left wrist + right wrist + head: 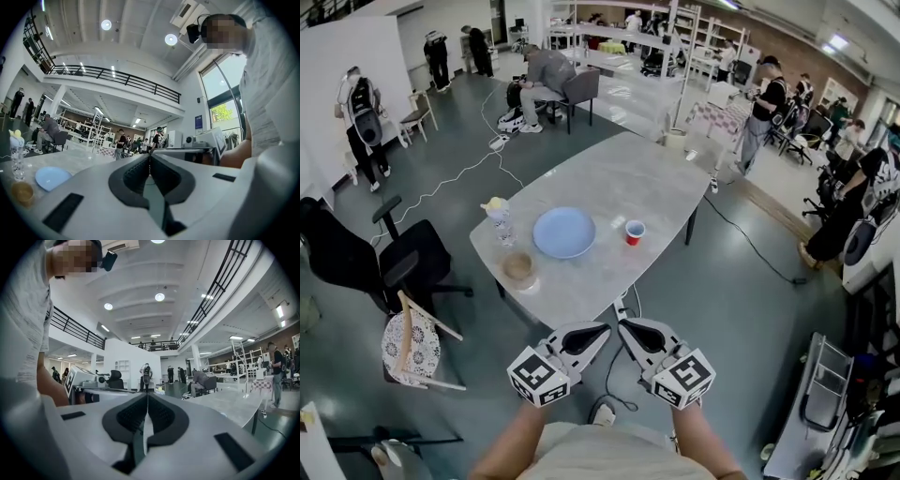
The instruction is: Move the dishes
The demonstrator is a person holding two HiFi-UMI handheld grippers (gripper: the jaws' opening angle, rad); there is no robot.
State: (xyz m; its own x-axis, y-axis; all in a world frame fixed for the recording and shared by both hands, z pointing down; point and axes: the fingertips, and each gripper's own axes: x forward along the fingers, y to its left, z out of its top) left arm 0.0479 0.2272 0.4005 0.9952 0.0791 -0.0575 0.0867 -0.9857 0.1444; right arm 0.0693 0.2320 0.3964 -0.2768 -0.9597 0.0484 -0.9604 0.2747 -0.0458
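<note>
The main risk lies in how crowded the blue plate is by its neighbours on the table. A tall clear glass with something yellow on top stands just to the left of the plate and looks top-heavy, so a gripper coming in from that side could tip it. A small brown bowl sits near the plate on the side towards the person, right in the line of approach, and could be pushed off the table edge. A red cup stands to the right of the plate, light enough to be knocked over by a passing jaw. The plate itself lies flat with a low, thin rim, so a shallow bite would probably slip, or scrape it into the glass. Neither gripper is ready for a grasp. The left gripper and the right gripper hang side by side, well short of the plate and off the near table edge. In each gripper view the two dark pads are pressed together along their length with nothing between them. Both touch no dish, and both would have to spread before reaching the plate.
</note>
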